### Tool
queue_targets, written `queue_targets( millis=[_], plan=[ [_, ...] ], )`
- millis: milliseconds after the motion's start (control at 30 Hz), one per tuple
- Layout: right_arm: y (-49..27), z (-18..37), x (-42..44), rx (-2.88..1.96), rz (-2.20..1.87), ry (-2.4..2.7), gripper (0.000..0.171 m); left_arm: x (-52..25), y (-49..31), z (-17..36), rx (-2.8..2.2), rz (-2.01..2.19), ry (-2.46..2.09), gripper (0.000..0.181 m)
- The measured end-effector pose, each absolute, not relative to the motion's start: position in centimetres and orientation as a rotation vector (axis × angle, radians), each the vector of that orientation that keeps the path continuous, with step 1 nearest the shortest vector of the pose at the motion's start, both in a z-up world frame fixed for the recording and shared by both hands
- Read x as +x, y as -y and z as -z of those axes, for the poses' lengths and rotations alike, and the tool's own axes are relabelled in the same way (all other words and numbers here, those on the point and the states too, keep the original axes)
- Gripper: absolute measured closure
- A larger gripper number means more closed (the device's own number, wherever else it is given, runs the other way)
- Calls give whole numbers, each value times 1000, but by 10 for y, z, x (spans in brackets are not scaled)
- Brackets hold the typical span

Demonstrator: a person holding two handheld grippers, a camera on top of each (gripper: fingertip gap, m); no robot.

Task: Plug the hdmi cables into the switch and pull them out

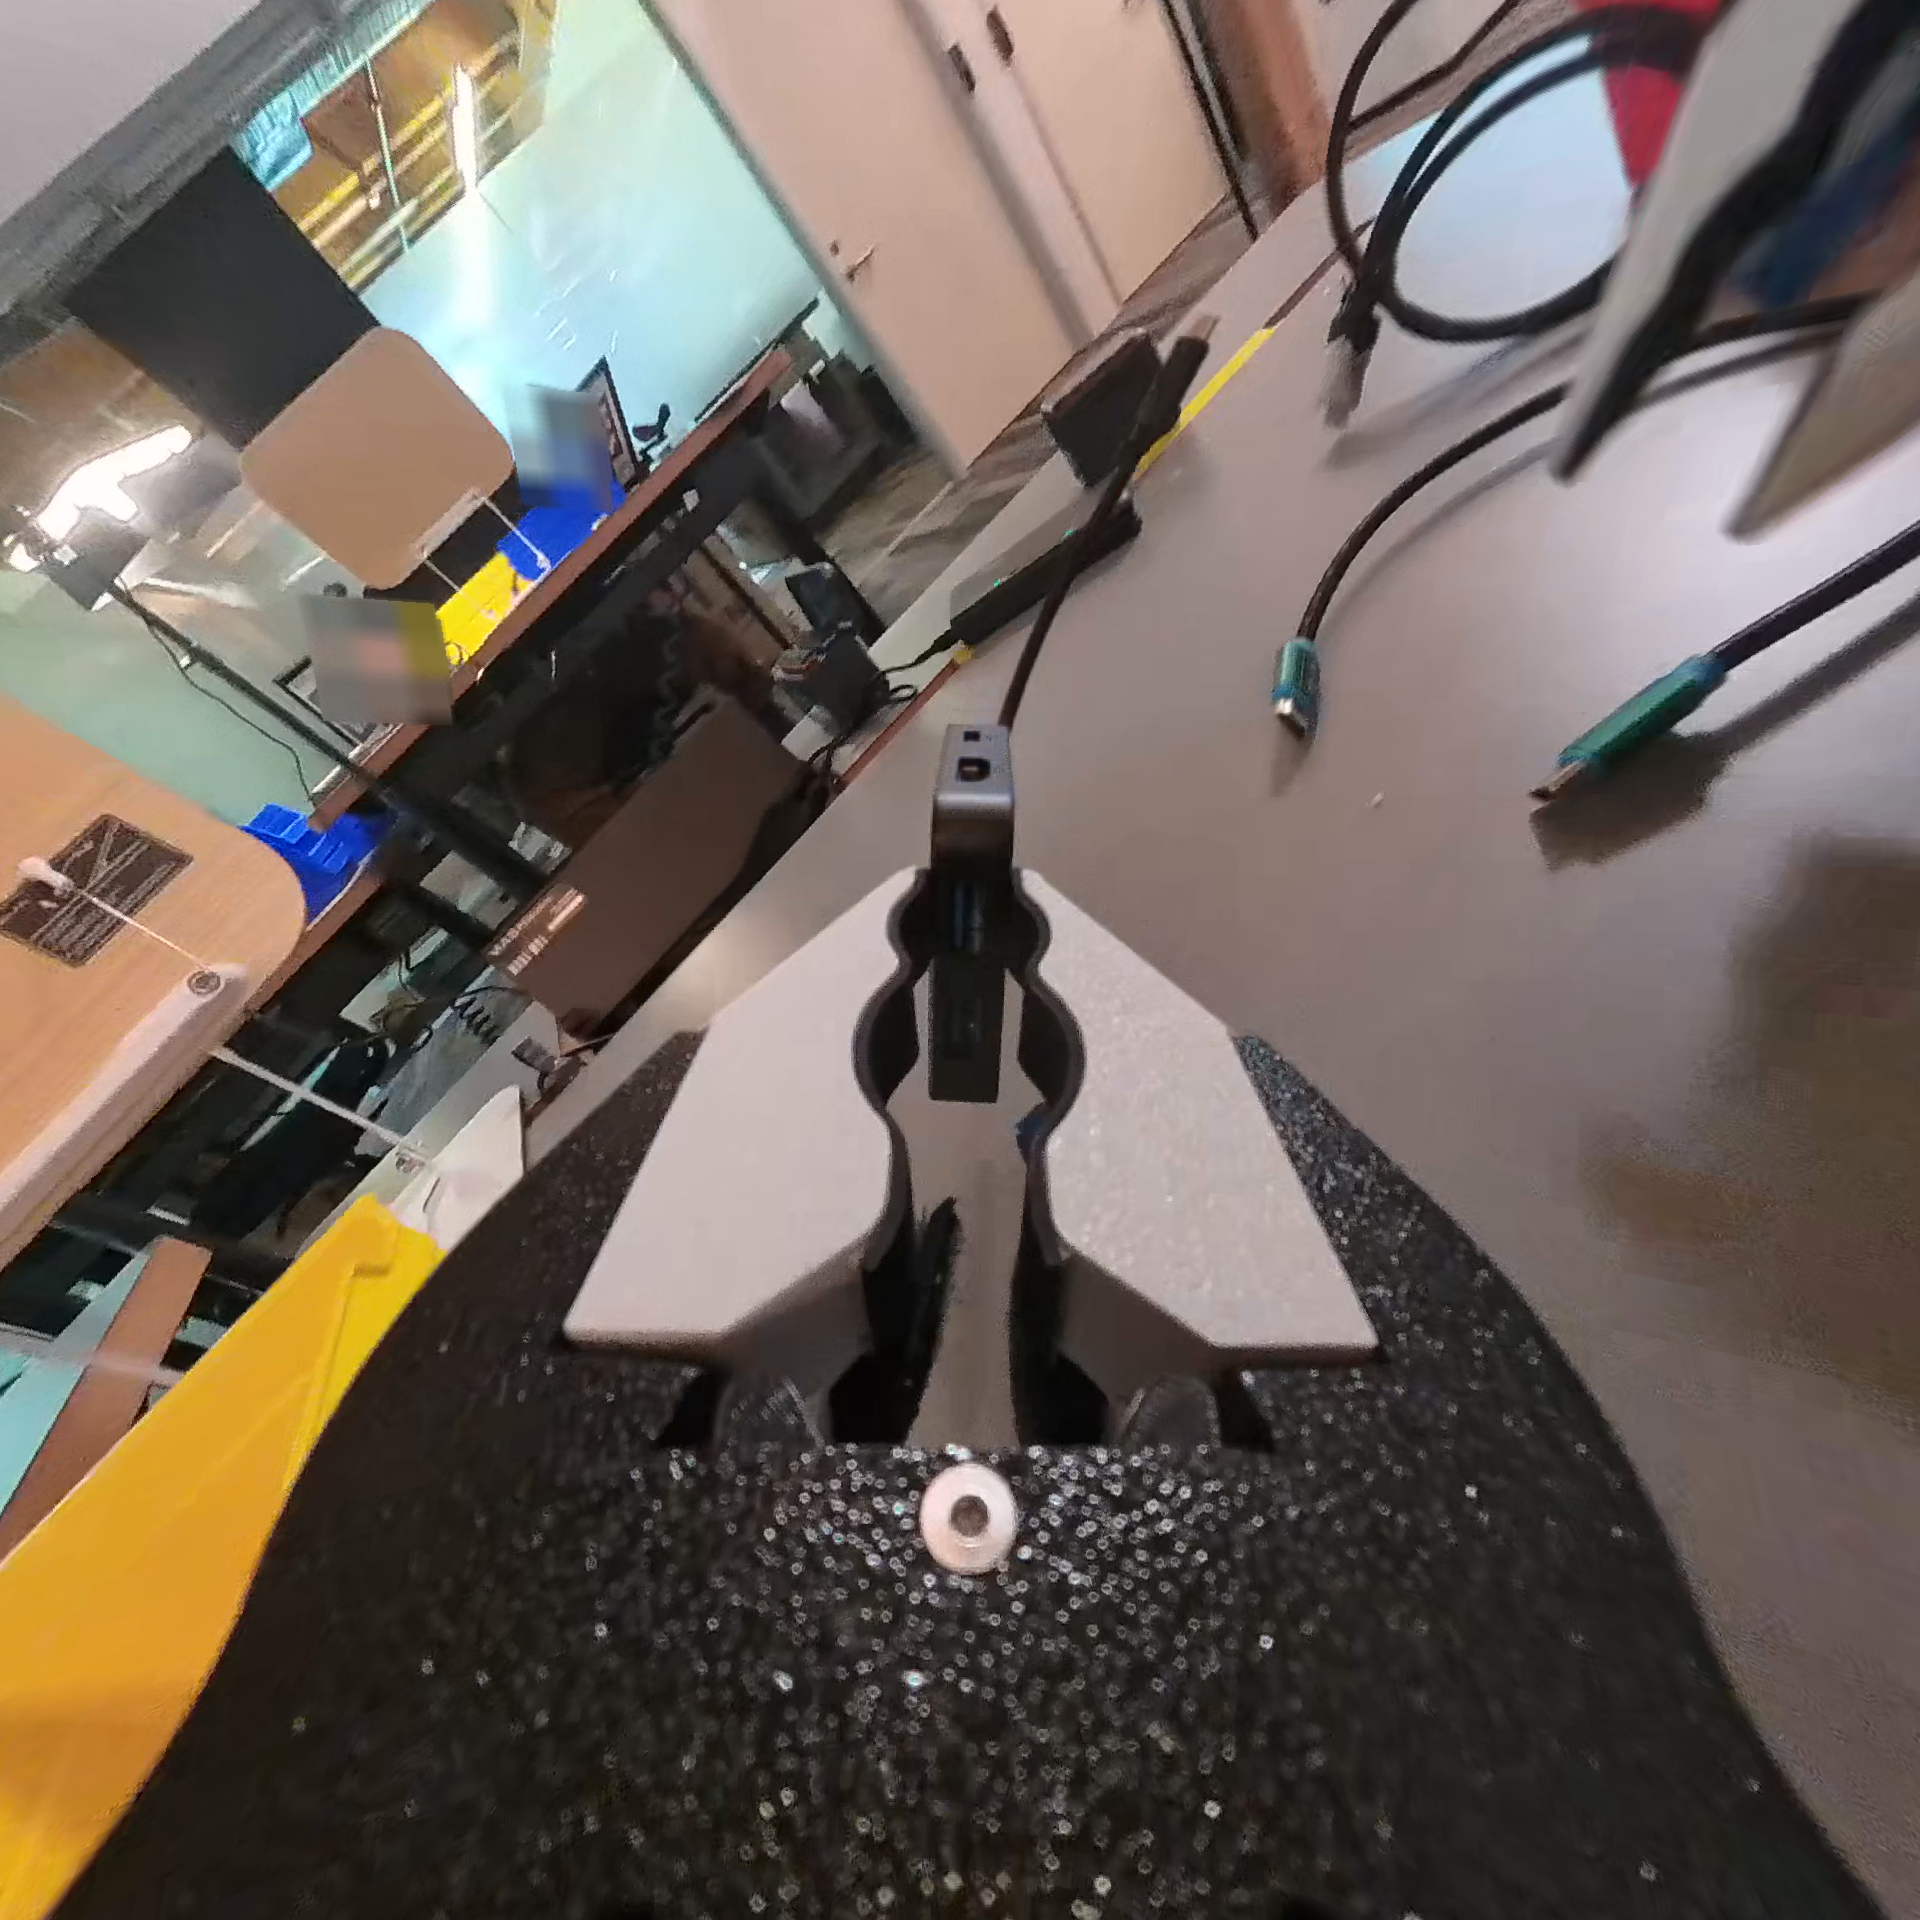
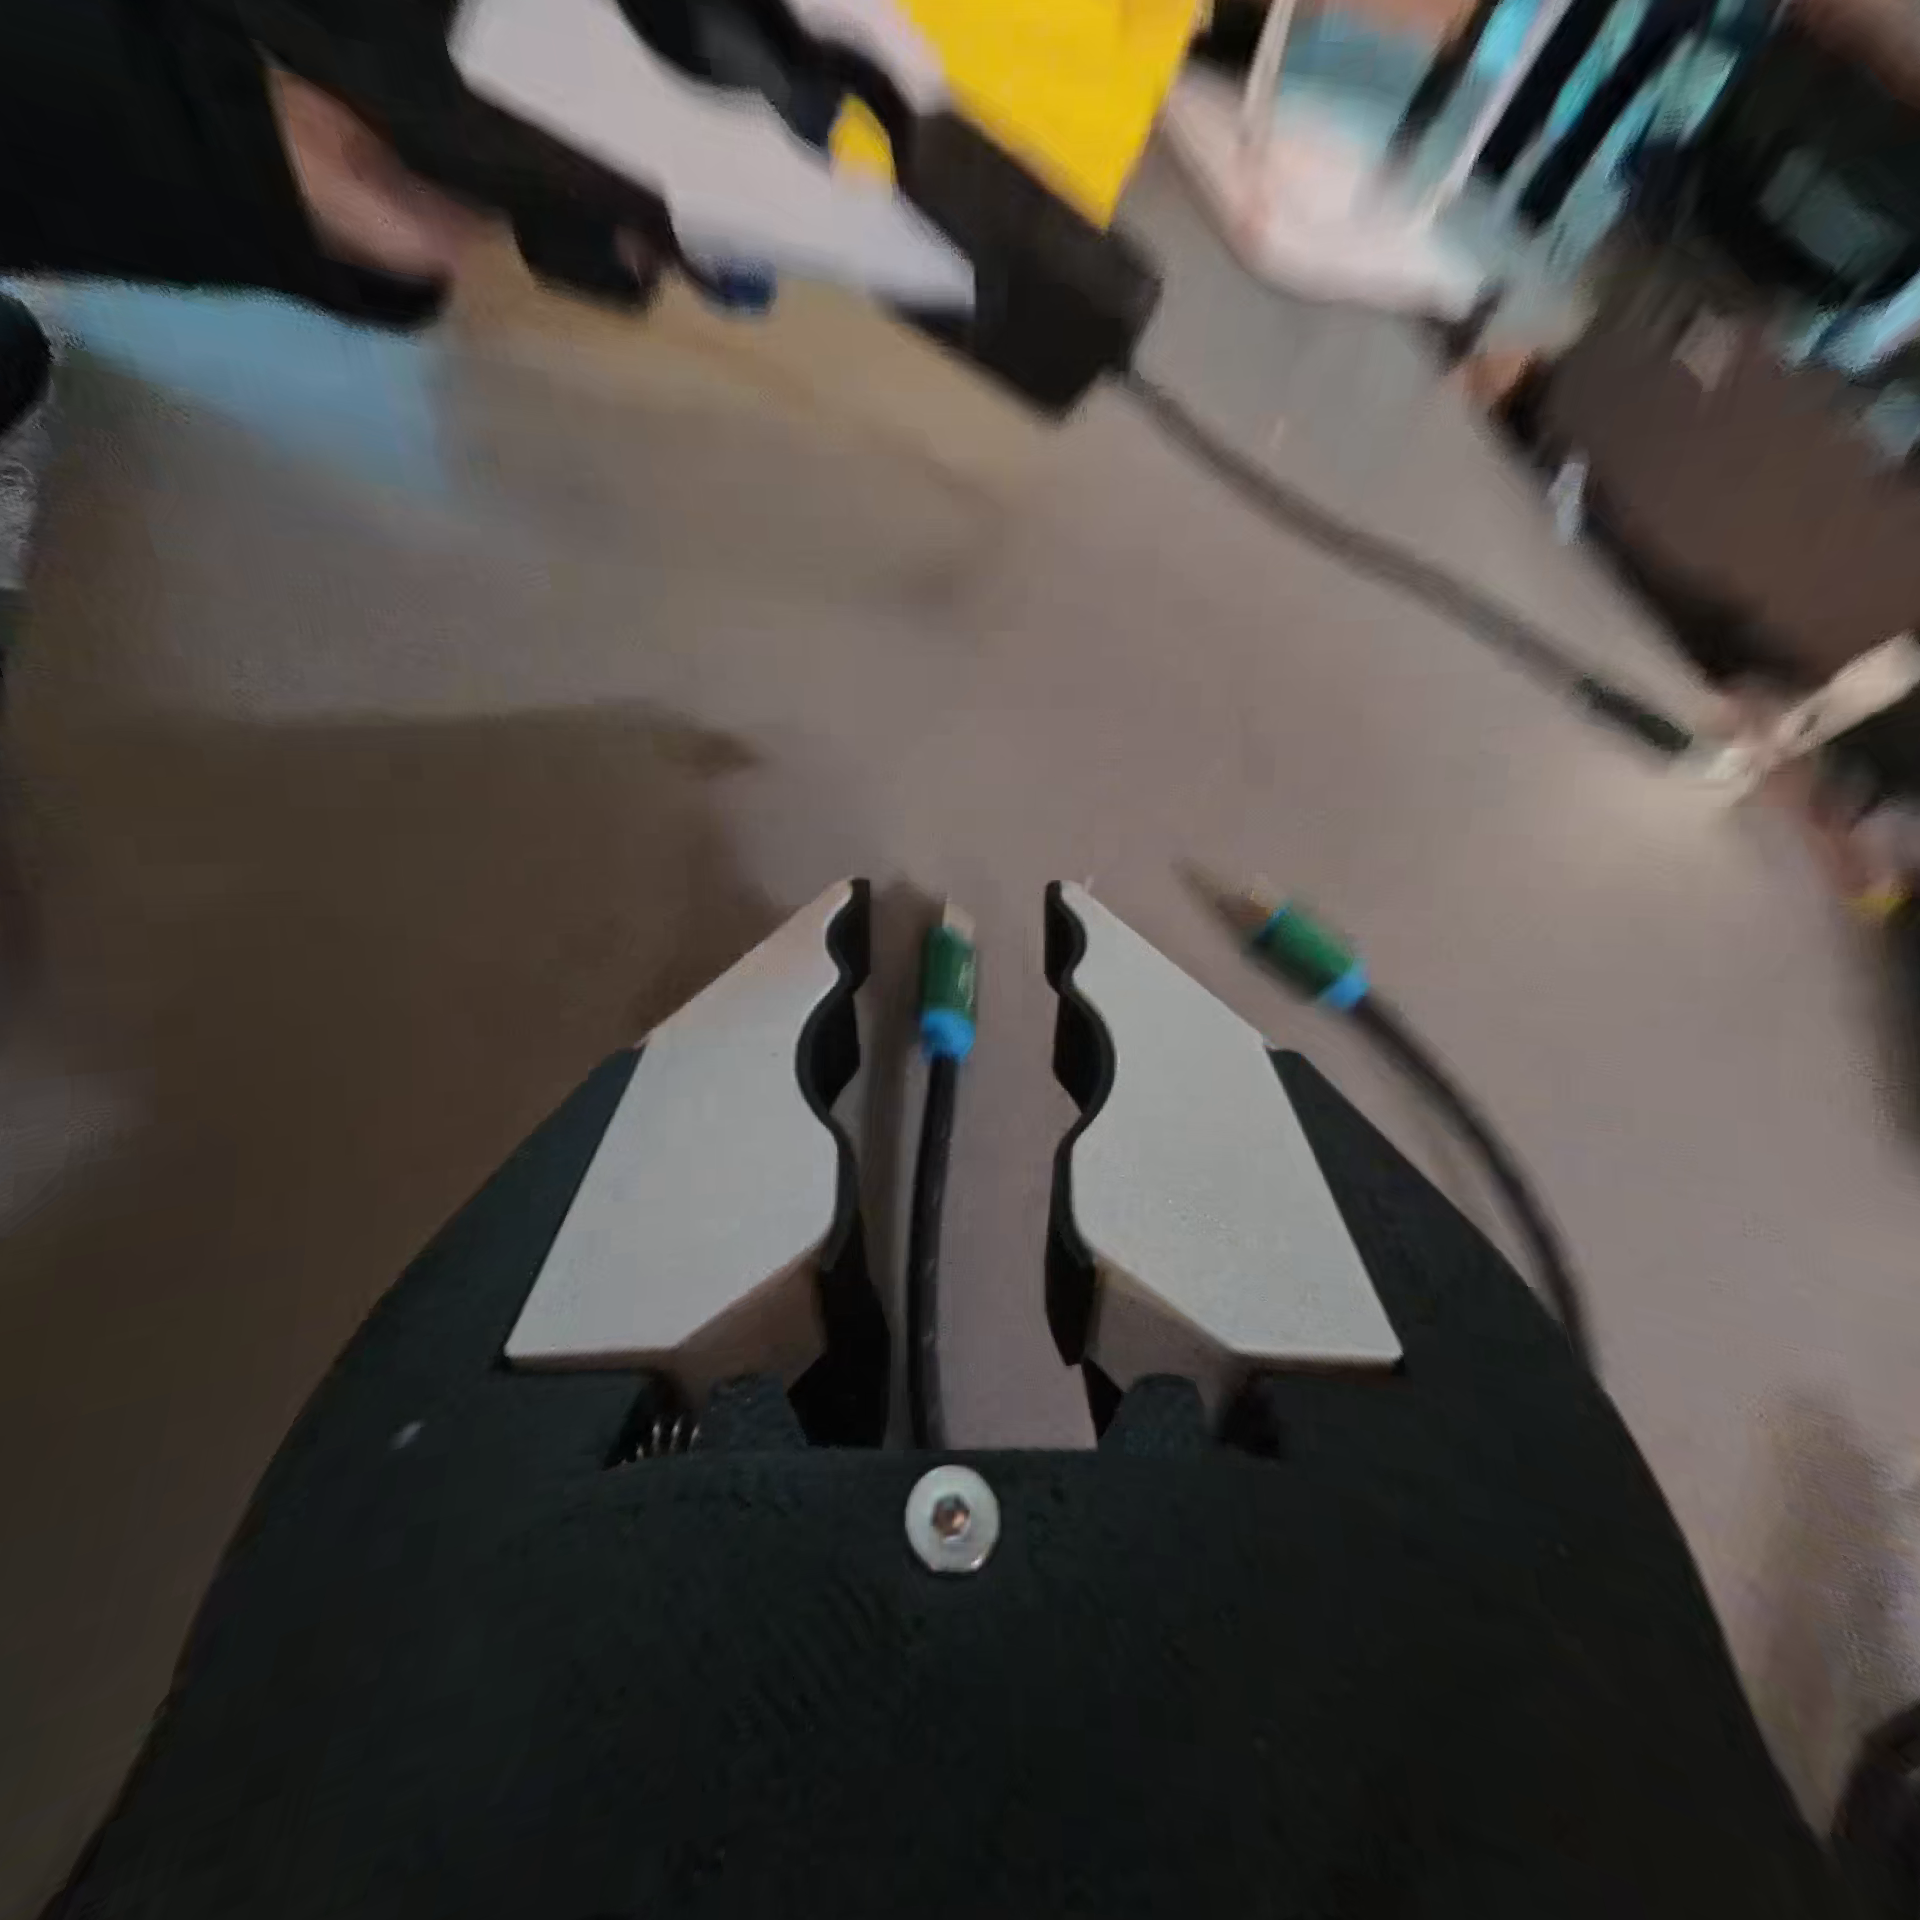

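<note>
My left gripper (image 1: 971, 883) is shut on the dark grey switch (image 1: 971, 821), holding it edge-up above the table; a black lead runs from its far end. Two HDMI plugs with green-and-blue shells lie on the table to the right, a near one (image 1: 1631, 727) and a farther one (image 1: 1297, 686). In the right wrist view my right gripper (image 2: 956, 894) is open, its jaws either side of one green-and-blue plug (image 2: 948, 982) whose black cable runs back between the fingers. The second plug (image 2: 1304, 961) lies just to the right. The left gripper (image 2: 831, 187) shows blurred at the top.
The grey-brown table (image 1: 1455, 1039) has its edge running along the left. Looped black cables (image 1: 1392, 208) and the right gripper's body (image 1: 1766, 260) are at the back right. A black adapter box (image 1: 1107, 400) sits near the yellow-taped edge. Desks and blue bins stand beyond. My hands' fingertips stand some 15 cm from each other.
</note>
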State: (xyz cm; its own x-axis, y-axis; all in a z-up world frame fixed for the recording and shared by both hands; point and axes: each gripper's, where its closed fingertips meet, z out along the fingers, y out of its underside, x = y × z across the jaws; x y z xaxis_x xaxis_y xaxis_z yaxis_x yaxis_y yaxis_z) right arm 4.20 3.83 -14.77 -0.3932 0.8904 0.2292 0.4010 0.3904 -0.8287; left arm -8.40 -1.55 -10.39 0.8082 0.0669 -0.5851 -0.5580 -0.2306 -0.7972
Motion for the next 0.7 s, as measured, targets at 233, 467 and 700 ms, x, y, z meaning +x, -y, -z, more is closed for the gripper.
queue_targets(
  millis=[233, 467, 700],
  plan=[
    [-55, 204, 53, -1548, -909, 1957, 142, -75, 5, 125, -1769, -607, -446, 169],
    [-47, 181, 42, -1550, -990, 1865, 164, -67, 1, 139, -1795, -599, -497, 169],
    [-26, 143, 22, -1348, -809, 1896, 165, -57, -3, 148, -1863, -793, -651, 169]
  ],
)
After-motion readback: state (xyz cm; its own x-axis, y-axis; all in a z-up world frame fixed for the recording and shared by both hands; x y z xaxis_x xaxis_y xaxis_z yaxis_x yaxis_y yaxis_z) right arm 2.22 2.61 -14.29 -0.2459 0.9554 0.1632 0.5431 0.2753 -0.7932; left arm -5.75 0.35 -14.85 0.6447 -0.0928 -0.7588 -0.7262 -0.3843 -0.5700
